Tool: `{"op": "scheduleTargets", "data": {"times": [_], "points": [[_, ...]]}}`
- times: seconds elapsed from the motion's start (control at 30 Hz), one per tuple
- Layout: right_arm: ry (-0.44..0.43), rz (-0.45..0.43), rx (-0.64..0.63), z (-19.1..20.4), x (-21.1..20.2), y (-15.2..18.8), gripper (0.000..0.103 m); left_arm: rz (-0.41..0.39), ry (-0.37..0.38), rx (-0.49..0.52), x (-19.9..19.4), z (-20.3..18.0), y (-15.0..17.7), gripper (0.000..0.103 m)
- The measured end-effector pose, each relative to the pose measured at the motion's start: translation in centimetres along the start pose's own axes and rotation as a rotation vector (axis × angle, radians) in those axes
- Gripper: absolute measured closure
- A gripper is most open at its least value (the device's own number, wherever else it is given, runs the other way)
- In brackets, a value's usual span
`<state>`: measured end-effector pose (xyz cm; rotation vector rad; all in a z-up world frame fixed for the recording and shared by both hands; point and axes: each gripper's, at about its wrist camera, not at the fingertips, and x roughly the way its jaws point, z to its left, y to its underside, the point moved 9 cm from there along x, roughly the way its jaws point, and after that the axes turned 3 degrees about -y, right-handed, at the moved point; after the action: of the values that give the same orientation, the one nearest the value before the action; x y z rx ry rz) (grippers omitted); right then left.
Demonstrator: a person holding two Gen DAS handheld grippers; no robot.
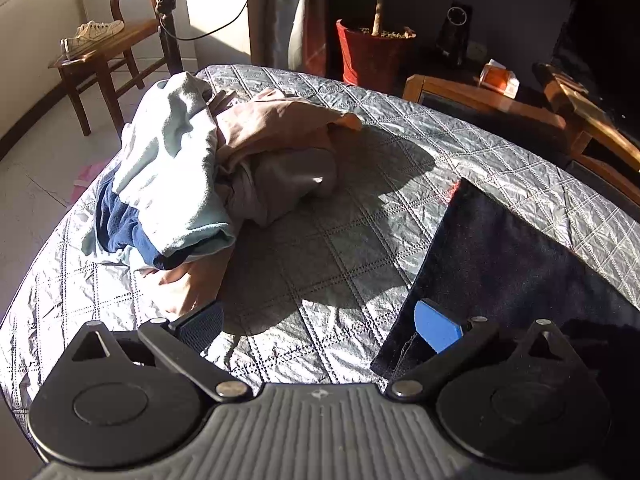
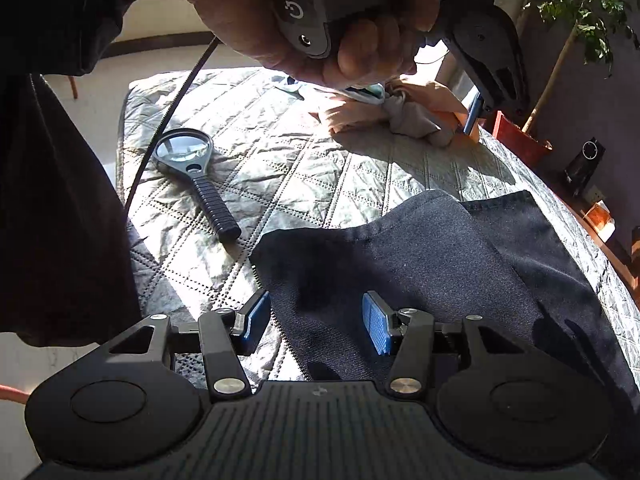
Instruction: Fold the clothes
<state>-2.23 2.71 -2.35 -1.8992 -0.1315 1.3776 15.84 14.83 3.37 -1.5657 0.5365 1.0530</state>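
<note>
The dark navy garment (image 2: 420,248) lies flat on the quilted grey cover (image 2: 280,168), toward its near right part, one upper corner raised in a soft hump. Your right gripper (image 2: 316,320) hovers at the garment's near left edge: jaws apart, nothing pinched, left pad over bare cover, right pad over the cloth. Your left gripper (image 1: 320,320) stands wide open too; its right finger (image 1: 436,326) sits over the garment's near corner, the left one over the cover beside the unfolded heap (image 1: 192,168). That heap, pale blue, navy, peach and grey pieces, sits at the cover's far left, well apart from the dark garment. A magnifying glass (image 2: 196,176) rests on the cover left of the garment. Your left hand (image 2: 320,20) grips its tool handle overhead in the right wrist view.
</note>
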Motion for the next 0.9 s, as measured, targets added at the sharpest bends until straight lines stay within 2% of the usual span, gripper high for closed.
{"op": "scheduleTargets", "data": {"times": [0.03,0.07,0.13,0.17,0.2,0.23,0.3,0.4,0.43,0.47,0.57,0.6,0.63,0.67,0.77,0.83,0.9], "points": [[-0.011,0.030,0.039,-0.2,0.9,0.4,0.046,0.002,-0.001,0.003,0.1,0.0,0.0,0.001],[0.014,0.040,0.051,-0.5,1.4,0.7,0.046,0.004,-0.001,0.005,0.1,0.0,0.1,0.001],[0.030,0.037,0.061,-0.9,1.6,1.2,0.048,0.006,-0.001,0.007,0.2,0.1,0.1,0.001],[0.012,0.031,0.088,-1.1,1.5,1.3,0.069,0.006,-0.001,0.008,0.2,0.1,0.0,0.001],[0.008,0.034,0.104,-1.1,1.5,1.4,0.085,0.006,0.000,0.008,0.2,0.1,0.0,0.001],[0.002,0.037,0.120,-1.0,1.5,1.5,0.095,0.005,0.001,0.008,0.1,0.0,0.0,0.001],[-0.075,0.044,0.147,0.2,1.0,1.2,0.096,0.006,0.004,0.007,0.1,-0.1,0.0,0.001],[-0.219,0.028,0.186,2.5,-0.9,0.6,0.095,0.007,0.005,0.018,0.1,-0.3,0.1,0.001],[-0.251,0.040,0.188,3.0,-1.3,0.7,0.086,0.007,0.005,0.021,0.1,-0.4,0.2,0.001],[-0.261,0.052,0.205,3.0,-1.6,0.9,0.068,0.007,0.005,0.021,0.1,-0.4,0.2,0.001],[-0.280,-0.028,0.334,0.6,-5.2,1.1,0.053,0.011,0.006,0.025,0.1,-0.6,0.3,0.001],[-0.246,-0.064,0.383,-1.1,-6.6,1.3,0.049,0.011,0.005,0.030,0.2,-0.6,0.3,0.001],[-0.182,-0.094,0.444,-3.5,-8.1,2.0,0.041,0.011,0.006,0.032,0.2,-0.7,0.3,0.001],[-0.098,-0.121,0.514,-6.4,-9.7,2.9,0.034,0.012,0.007,0.033,0.2,-0.7,0.4,0.001],[0.213,-0.186,0.792,-14.4,-14.3,8.8,0.020,0.015,0.010,0.036,0.2,-0.8,0.5,0.001],[0.479,-0.127,1.078,-20.0,-17.9,17.4,0.021,0.020,0.013,0.046,0.2,-1.1,0.6,0.001],[0.680,-0.050,1.269,-22.2,-20.5,25.1,0.025,0.028,0.015,0.066,0.4,-1.6,0.9,0.001]]}}
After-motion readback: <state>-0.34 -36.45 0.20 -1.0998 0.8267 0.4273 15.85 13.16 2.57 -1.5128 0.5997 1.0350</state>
